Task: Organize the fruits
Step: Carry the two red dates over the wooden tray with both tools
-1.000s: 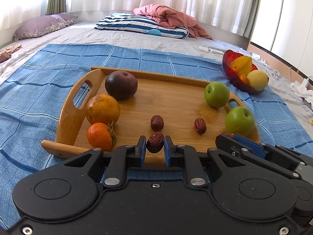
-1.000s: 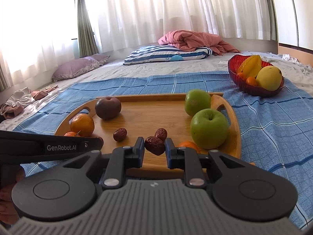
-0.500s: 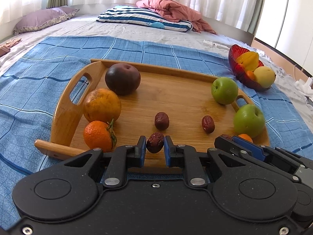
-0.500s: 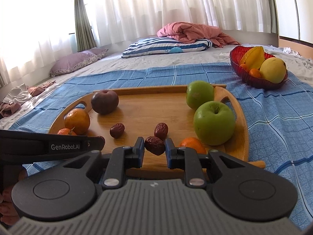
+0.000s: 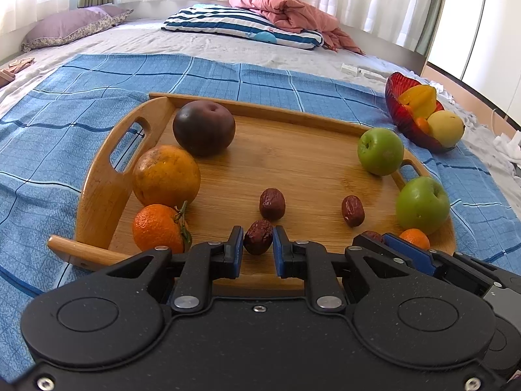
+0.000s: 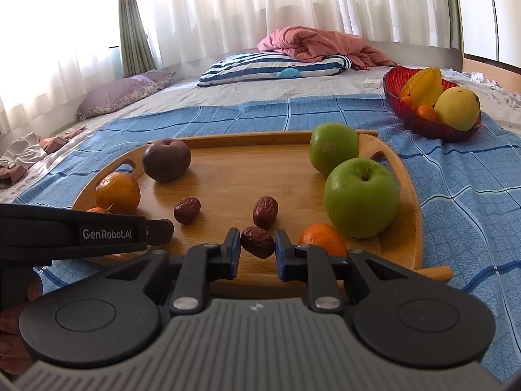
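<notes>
Gripping one dried date between its pads, the left gripper hangs over the near edge of the wooden tray. Right gripper is likewise clamped on another date; two loose dates lie on the tray between oranges and green apples.

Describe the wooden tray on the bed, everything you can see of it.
The wooden tray is light, bamboo-like, oblong, with a low rim and a curved cut-out handle at each end. It lies flat on a blue checked blanket. On it sit a dark plum, a large orange, two mandarins, two green apples at the right end and two loose red dates. Both grippers hover over its near edge, each shut on another date.
</notes>
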A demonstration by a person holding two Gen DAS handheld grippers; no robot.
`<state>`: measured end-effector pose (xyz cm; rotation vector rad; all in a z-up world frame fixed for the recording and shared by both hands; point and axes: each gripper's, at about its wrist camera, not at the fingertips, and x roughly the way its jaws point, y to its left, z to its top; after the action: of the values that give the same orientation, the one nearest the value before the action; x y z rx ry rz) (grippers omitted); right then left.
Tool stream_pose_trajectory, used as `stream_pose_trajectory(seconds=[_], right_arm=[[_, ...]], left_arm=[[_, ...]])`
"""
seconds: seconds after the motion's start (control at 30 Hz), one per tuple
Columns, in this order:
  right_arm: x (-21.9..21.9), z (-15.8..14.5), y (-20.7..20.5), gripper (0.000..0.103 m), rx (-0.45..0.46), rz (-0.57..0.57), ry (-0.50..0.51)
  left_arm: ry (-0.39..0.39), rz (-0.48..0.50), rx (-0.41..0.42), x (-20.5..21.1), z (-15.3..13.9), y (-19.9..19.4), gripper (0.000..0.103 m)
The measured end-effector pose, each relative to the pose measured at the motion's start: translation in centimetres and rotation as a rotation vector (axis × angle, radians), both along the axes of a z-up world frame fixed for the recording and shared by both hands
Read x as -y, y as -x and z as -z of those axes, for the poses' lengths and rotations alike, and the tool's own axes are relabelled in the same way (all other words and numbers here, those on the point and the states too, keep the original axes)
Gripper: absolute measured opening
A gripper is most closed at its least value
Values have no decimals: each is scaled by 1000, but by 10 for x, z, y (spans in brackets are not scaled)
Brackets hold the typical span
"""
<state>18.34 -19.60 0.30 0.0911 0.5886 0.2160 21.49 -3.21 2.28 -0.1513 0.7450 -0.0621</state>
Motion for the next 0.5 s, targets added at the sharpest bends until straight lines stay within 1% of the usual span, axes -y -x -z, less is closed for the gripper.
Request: stream_pose_trajectory(seconds=[0.27,0.5], right_arm=[[0,1,-3,27,-5,3,1],[1,-10,-14,27,23,14,-7]], left_arm=[[4,2,-3,0,1,-3,18],[-1,6,48,3,-16,-11,18]])
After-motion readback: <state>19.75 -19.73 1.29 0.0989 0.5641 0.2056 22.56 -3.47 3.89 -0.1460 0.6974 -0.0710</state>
